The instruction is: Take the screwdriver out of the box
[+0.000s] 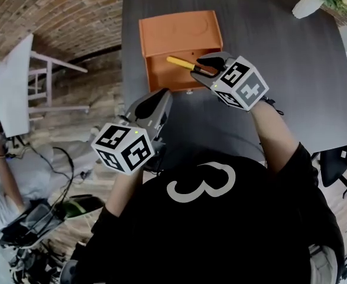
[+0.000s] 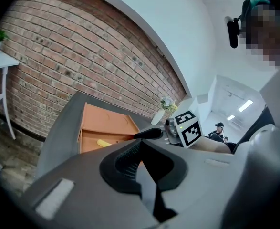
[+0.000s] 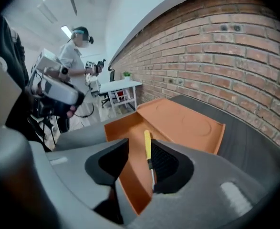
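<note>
An orange box (image 1: 179, 31) stands open on the dark table (image 1: 291, 81), its lid (image 3: 187, 125) laid back flat. A screwdriver (image 1: 179, 63) with a yellow handle lies slantwise inside it. My right gripper (image 1: 211, 64) hovers over the box's right front part, tilted down and open. In the right gripper view the screwdriver (image 3: 148, 149) shows in the gap, close to the right pad and untouched. My left gripper (image 1: 154, 102) hangs nearer me, by the table's left edge, short of the box, jaws drawn together on nothing. From the left gripper view the box (image 2: 106, 125) lies ahead.
A white vase with flowers (image 1: 308, 5) stands at the table's far right corner. A white side table (image 1: 19, 81) stands on the brick floor to the left. A person (image 3: 77, 56) stands in the background holding a device. Cables and gear (image 1: 37, 218) lie at lower left.
</note>
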`<state>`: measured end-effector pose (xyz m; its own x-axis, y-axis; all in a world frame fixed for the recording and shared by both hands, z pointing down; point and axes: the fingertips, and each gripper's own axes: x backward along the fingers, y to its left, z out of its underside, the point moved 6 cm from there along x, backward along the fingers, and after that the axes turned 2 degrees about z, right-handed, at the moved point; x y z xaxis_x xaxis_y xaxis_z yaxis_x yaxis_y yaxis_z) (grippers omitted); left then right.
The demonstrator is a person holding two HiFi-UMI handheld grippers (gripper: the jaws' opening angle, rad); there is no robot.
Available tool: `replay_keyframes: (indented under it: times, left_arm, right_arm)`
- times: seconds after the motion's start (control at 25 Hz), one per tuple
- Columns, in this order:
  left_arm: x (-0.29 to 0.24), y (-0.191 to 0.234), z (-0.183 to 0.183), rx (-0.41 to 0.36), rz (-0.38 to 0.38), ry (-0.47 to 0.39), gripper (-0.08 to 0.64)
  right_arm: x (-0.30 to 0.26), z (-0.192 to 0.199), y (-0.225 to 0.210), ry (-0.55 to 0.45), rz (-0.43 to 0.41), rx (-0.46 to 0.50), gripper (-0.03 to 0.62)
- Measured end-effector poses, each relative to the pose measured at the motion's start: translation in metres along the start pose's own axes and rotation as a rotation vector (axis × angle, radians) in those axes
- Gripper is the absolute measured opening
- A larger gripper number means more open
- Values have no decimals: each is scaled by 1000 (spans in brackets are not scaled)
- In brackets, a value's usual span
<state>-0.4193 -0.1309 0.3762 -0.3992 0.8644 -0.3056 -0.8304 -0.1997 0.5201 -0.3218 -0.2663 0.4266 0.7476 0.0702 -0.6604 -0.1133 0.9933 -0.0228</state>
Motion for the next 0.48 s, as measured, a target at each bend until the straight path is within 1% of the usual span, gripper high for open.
replay_keyframes:
  times: [0.12, 0.28, 0.48]
  left_arm:
    - [1, 6, 0, -3, 8, 10, 12]
    - [2, 12, 1, -3, 12, 21, 12]
    - [6, 21, 4, 4, 12, 31, 12]
  right_arm:
    - [-19, 8, -2, 93, 36, 82, 149]
    - [-37, 19, -2, 204, 57, 157, 149]
    - [-58, 21, -5, 315, 87, 256, 149]
